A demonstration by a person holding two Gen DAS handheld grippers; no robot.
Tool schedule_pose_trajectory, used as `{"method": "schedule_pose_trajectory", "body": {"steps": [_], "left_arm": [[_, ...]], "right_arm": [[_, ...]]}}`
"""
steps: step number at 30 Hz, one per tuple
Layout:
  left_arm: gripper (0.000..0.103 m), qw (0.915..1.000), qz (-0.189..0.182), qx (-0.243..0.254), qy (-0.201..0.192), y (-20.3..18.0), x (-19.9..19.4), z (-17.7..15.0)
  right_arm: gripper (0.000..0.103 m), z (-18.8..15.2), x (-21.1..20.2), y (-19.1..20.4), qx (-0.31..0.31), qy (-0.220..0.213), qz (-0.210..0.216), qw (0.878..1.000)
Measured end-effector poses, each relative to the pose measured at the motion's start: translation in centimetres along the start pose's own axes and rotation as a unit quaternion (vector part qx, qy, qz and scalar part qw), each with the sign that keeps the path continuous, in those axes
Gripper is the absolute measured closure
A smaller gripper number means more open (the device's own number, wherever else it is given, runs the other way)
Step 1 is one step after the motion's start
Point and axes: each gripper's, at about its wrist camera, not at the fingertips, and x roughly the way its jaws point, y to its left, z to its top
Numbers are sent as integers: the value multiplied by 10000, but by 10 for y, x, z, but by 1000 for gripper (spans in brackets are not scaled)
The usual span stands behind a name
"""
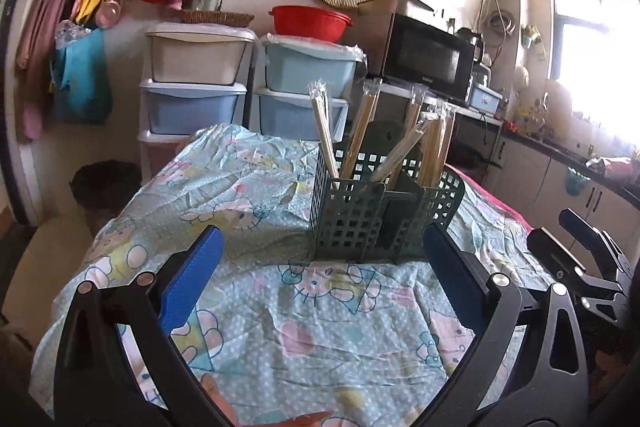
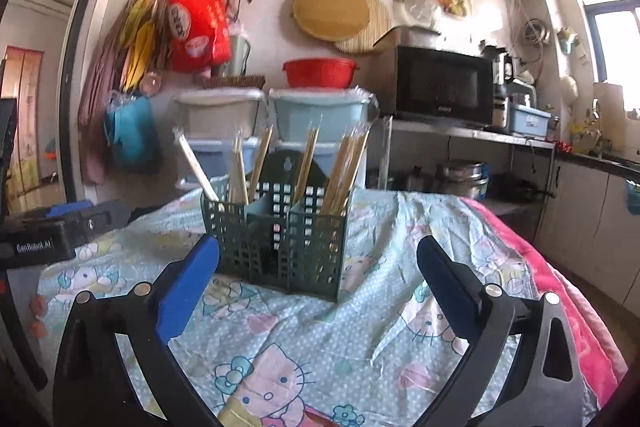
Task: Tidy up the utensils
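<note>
Both grippers wide and empty, caddy dead ahead of you!

The green lattice caddy (image 2: 280, 239) sits mid-frame on the cartoon-print cloth (image 2: 360, 339) over the worktop, wrapped chopsticks (image 2: 344, 171) fanned upright in its compartments. Left gripper (image 1: 320, 267) and right gripper (image 2: 318, 271) both have fingers spread, nothing between them. Those sticks look light, stiff and slick in plastic, so pinch one mid-shaft, above the rim; the caddy likely tips easily.
</note>
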Motion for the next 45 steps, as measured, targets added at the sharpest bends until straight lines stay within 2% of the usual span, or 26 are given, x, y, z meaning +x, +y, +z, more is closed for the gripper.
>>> {"method": "schedule_pose_trajectory", "body": {"steps": [7, 15, 45], "left_arm": [[11, 9994, 117, 191, -268, -11, -6, -11], [11, 9994, 172, 272, -158, -14, 0, -22], [11, 9994, 249, 188, -168, -11, 1, -22]], "right_arm": [[7, -5, -10, 5, 72, -172, -18, 9998], [7, -9, -9, 4, 178, -81, 9, 9998], [7, -12, -3, 1, 284, 64, -19, 9996]]}}
